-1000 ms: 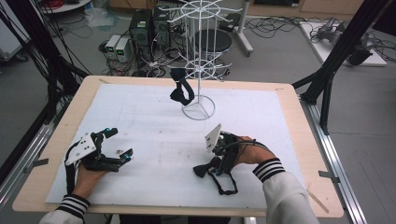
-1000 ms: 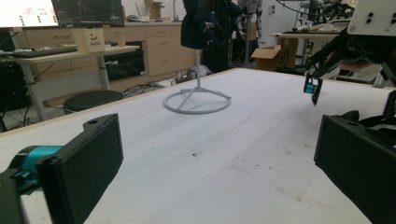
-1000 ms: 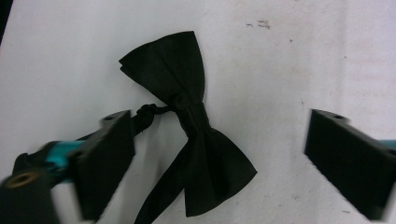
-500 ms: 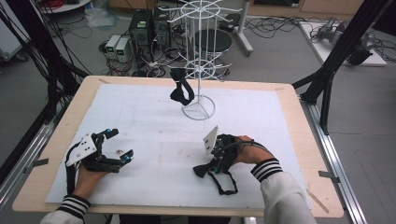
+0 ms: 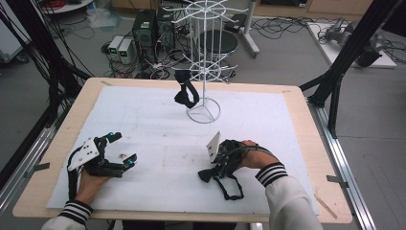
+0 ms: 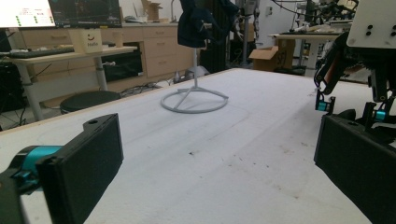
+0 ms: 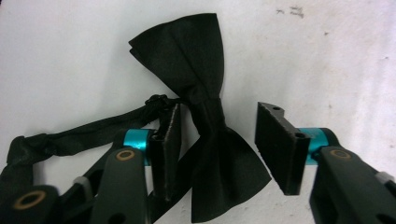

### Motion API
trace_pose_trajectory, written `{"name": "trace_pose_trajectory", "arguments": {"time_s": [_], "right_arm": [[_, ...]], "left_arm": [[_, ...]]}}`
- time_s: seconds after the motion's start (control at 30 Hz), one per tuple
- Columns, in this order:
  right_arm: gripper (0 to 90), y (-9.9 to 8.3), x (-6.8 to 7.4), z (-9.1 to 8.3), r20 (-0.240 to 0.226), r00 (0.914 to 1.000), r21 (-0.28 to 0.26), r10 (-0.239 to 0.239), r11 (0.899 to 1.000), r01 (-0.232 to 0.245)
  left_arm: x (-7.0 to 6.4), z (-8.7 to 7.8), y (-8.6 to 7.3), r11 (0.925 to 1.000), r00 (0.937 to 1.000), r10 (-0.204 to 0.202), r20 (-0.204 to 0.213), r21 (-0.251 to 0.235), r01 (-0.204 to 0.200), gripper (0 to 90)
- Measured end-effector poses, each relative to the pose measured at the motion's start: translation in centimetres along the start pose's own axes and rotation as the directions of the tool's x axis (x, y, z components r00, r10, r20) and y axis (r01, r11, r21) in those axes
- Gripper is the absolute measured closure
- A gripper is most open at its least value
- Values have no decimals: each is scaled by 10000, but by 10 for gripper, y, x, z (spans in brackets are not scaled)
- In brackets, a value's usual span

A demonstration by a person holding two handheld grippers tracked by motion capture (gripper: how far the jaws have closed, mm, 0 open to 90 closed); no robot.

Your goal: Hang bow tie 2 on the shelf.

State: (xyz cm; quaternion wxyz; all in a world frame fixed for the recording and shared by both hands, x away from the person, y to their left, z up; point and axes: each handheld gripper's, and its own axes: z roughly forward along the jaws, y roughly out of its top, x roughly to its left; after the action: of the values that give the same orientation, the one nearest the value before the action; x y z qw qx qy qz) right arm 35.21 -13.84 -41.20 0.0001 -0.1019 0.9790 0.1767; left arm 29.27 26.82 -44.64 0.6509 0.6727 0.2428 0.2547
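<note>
Black bow tie [image 7: 205, 135] flat on table [image 5: 158, 120], ungrasped.
High view: one tie [image 5: 186, 94] hangs on wire rack [image 5: 205, 76]. Left gripper [image 6: 210, 163] view: jaws wide, empty. Right gripper [image 7: 217, 140] view: jaws apart, straddling knot; closing and hanging likely remain.

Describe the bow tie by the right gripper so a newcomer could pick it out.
On the white mat covering the table, look near the front edge at the right gripper. The black bow tie lies flat between its open jaws, strap trailing away; the other black tie hangs from the white wire rack.
</note>
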Motion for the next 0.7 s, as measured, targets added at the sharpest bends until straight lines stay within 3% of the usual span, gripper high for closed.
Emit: {"name": "trace_pose_trajectory", "arguments": {"time_s": [0.4, 0.7], "right_arm": [[737, 1, 0, 1, -384, 9992, 56, 100, 9999, -98], [747, 1, 0, 0, -233, 9991, 22, 346, 9994, -345]], "left_arm": [[0, 1, -4, 10000, 10000, -6, -43, -5, 6, 18], [0, -1, -5, 10000, 9999, -24, -137, -10, 24, 17]]}}
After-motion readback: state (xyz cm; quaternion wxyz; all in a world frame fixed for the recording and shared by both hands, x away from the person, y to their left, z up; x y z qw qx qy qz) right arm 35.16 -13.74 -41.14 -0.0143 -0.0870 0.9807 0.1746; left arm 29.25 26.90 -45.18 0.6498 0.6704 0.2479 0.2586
